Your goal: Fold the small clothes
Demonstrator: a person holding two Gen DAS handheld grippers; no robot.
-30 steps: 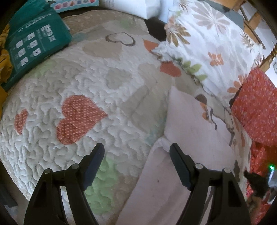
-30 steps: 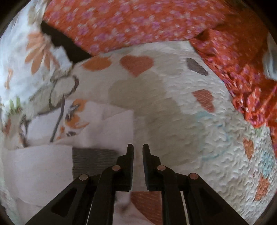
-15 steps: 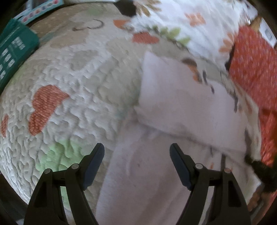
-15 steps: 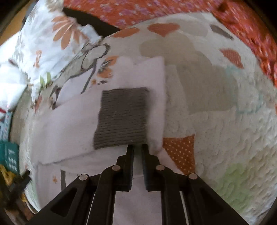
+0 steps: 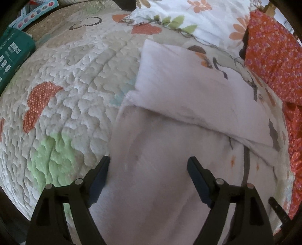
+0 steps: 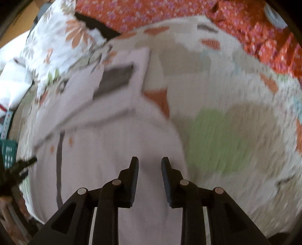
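Observation:
A pale pink small garment [image 5: 169, 147] lies flat on the quilted bedspread [image 5: 71, 90], its far part folded over the near part. The fold shows a grey ribbed patch [image 6: 117, 77] in the right wrist view, which is blurred. My left gripper [image 5: 148, 165] hovers over the garment's near left edge, its jaws wide and still opening, nothing pinched between them. My right gripper [image 6: 149, 164] is above the garment's near right part, jaws opening with a gap and only cloth beneath them.
A white floral pillow [image 5: 198, 17] and an orange flowered cloth [image 5: 273, 56] lie at the far side. A green package [image 5: 13, 56] sits at the left edge of the bed. The quilt carries heart patches [image 5: 39, 101].
Both grippers moved toward the near end of the garment. The right gripper's jaws went from nearly shut to parted. The left jaws stayed wide.

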